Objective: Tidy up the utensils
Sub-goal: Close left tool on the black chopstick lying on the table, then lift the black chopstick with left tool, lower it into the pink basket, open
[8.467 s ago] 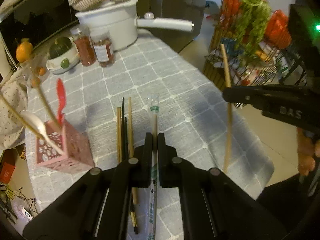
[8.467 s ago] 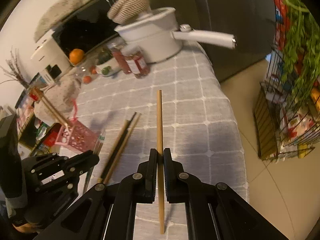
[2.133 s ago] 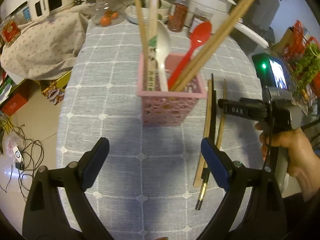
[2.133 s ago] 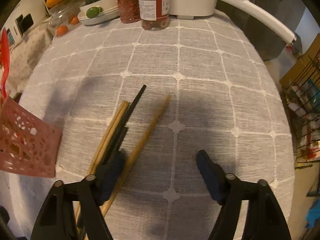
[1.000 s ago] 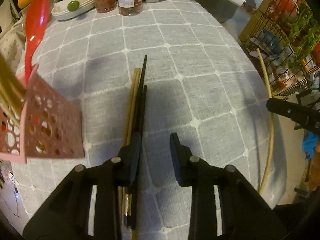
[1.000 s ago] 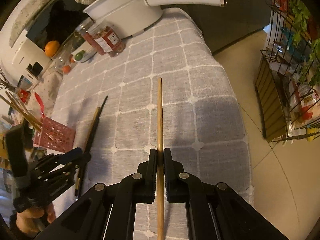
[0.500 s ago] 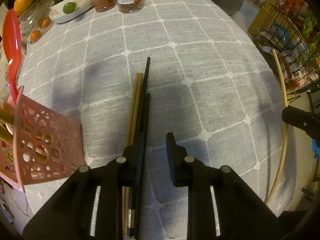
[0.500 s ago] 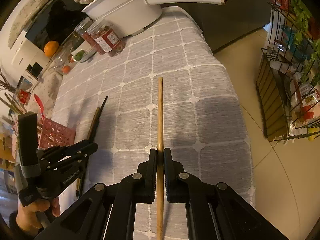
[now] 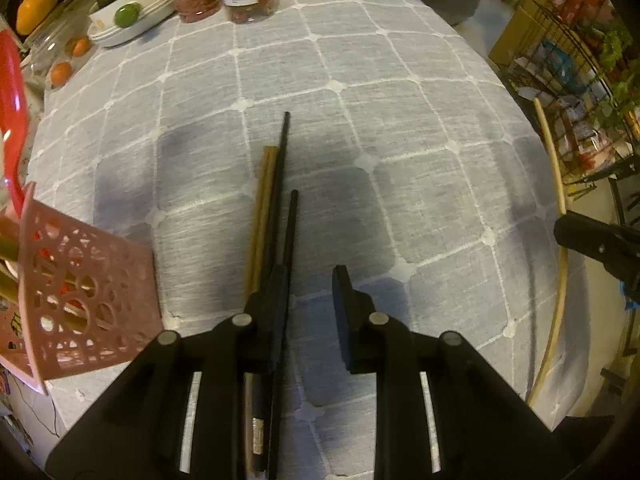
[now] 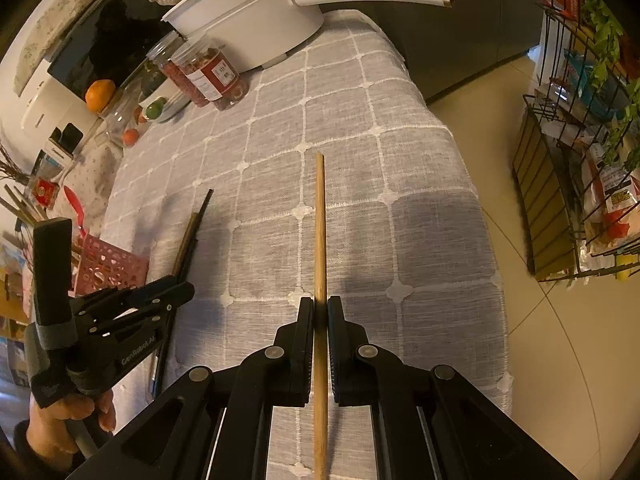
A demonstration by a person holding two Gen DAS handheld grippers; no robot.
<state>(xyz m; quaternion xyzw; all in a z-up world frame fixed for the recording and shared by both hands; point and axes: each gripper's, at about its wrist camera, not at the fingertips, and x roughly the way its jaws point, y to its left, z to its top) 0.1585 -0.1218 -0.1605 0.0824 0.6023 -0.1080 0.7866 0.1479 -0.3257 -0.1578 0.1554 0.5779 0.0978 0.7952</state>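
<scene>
Black chopsticks (image 9: pixel 281 184) and wooden chopsticks (image 9: pixel 262 208) lie together on the grey checked tablecloth (image 9: pixel 400 120). My left gripper (image 9: pixel 310 276) is open just above them, its left finger over the black pair; it also shows in the right wrist view (image 10: pixel 176 286). My right gripper (image 10: pixel 319 314) is shut on a single wooden chopstick (image 10: pixel 319 232), held above the table's right side; that stick also shows in the left wrist view (image 9: pixel 558 220). A pink perforated holder (image 9: pixel 80 288) with a red spoon (image 9: pixel 12 120) stands at the left.
At the far end stand a white pot with a long handle (image 10: pixel 260 20), two spice jars (image 10: pixel 208 72), a bowl of fruit (image 9: pixel 128 20) and an orange (image 10: pixel 100 94). A wire rack (image 10: pixel 580 160) stands on the floor to the right, beyond the table's edge.
My left gripper has moved slightly forward and lower over the chopsticks on the cloth. My right gripper keeps holding the wooden chopstick, almost still.
</scene>
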